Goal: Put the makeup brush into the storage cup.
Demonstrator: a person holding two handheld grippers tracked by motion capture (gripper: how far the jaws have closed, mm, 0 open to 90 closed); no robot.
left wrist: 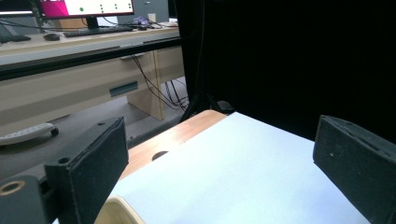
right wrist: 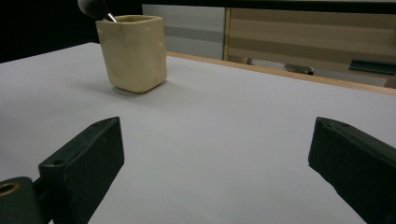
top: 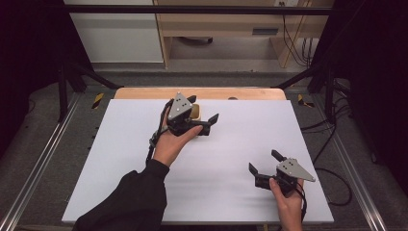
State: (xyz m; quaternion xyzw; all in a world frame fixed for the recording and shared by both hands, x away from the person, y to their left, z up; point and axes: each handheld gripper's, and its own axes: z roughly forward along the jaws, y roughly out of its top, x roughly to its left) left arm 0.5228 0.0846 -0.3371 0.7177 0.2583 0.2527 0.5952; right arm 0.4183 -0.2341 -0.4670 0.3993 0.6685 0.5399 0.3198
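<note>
1. The desk carries a white sheet over nearly its whole top, with a strip of bare wood left along the far edge.
2. The left gripper is held near the far edge, a little left of the middle. Its jaws stand wide apart with nothing between them, and in the left gripper view they point out over the far right part of the sheet. The left hand wraps the gripper's body from below, with the forearm reaching in diagonally from the near left.
3. The right gripper hovers near the near right corner, its jaws equally wide and empty, aimed toward the far left. The right hand grips it from behind.
4. A cream cup with rounded corners stands upright close to the far edge, just beside the left gripper. A dark-handled utensil leans out of it.
5. The cup looks rigid, thick-walled and probably ceramic, so likely moderately heavy, smooth and chip-prone. Squeezing two opposite flat walls at mid-height seems safest. The loose utensil may rattle or tip out if the cup tilts.
</note>
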